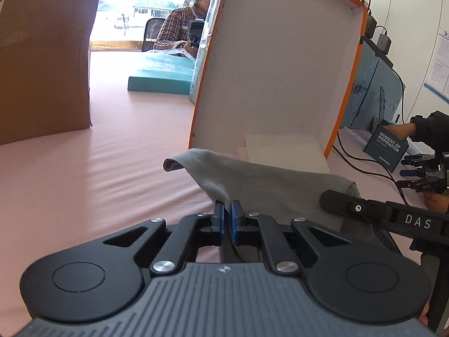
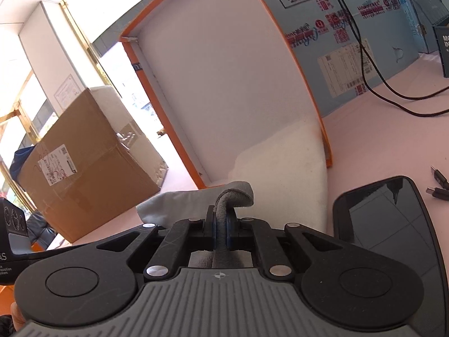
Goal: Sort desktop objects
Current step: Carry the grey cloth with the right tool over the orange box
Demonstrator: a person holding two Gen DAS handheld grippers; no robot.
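Grey cloth (image 1: 269, 185) was held above the pink tabletop (image 1: 118, 151), just in front of the orange-edged box (image 1: 280, 64) w/ white lining. Left gripper (image 1: 227, 210) had its pads pinched on one edge of it; right gripper (image 2: 221, 224) was clamped on a folded edge. Black phone (image 2: 393, 219) lay on the table beside the right gripper, cardboard box (image 2: 92, 163) farther back to the left.
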